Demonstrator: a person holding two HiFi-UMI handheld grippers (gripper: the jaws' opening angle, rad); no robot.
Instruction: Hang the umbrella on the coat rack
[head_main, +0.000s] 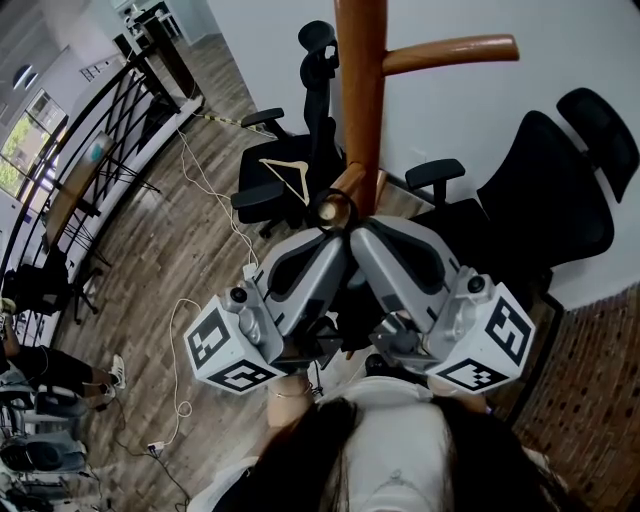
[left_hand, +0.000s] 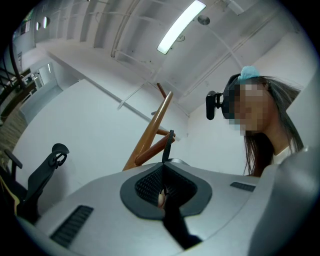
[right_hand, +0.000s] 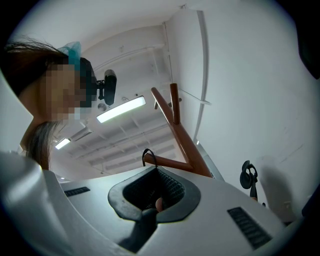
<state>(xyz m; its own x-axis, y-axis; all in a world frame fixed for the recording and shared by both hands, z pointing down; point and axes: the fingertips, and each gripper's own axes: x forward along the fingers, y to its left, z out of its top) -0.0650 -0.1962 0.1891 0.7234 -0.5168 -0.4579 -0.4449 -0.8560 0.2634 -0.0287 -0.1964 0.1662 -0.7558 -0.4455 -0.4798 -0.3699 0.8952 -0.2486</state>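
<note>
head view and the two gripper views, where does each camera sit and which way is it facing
Head view: on the person's head, facing steeply down at the left gripper and right gripper, which meet at the coat rack; the person's hair shows.
Left gripper view: on the left gripper, facing up along jaws shut on the umbrella strap, towards rack and ceiling; the person's head shows.
Right gripper view: on the right gripper, facing up likewise, jaws shut on the strap; the head shows.
Shared: all three views show the rack and the strap.

Orange-brown coat rack; black umbrella; grey left hand-held gripper; grey right hand-held gripper
</note>
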